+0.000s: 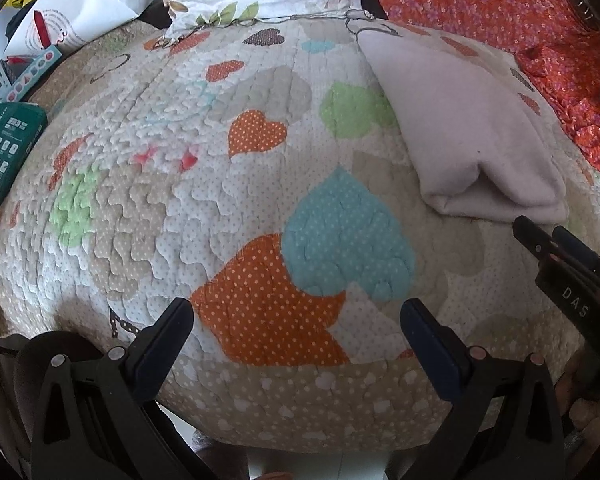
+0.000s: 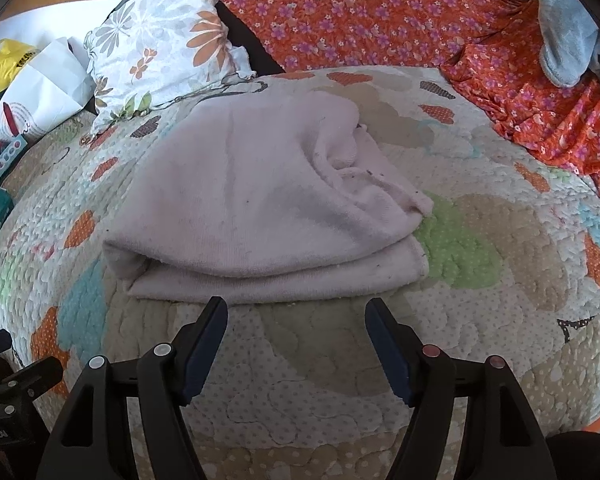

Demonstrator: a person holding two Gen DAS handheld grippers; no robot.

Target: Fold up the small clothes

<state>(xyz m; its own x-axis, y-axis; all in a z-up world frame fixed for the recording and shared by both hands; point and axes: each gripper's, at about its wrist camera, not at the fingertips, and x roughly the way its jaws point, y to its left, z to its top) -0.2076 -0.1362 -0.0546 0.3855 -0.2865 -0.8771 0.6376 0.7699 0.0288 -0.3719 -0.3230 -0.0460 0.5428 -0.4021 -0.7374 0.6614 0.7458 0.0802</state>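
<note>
The pale pink garment (image 2: 260, 208) lies folded on the heart-pattern quilt (image 2: 480, 280), just in front of the right gripper (image 2: 296, 320), and in the left wrist view it sits to the right, well apart from the left gripper (image 1: 296, 316). Both claws are spread wide and hold nothing; the right one points straight at the near edge of the cloth, where 2 or 3 layers are stacked, but does not touch it. The cloth looks like soft fleece or terry, light and limp, so I judge it will sag and bend at once when lifted and will not keep its shape alone. It is not fragile, and the fuzzy surface should give good grip, not slippery. The layers may slide apart if only the top one is pinched. The right far corner is bunched with loose wrinkles. For a next fold, I think the best place to hold is the thick near edge, taking all layers together, close to a corner.
</note>
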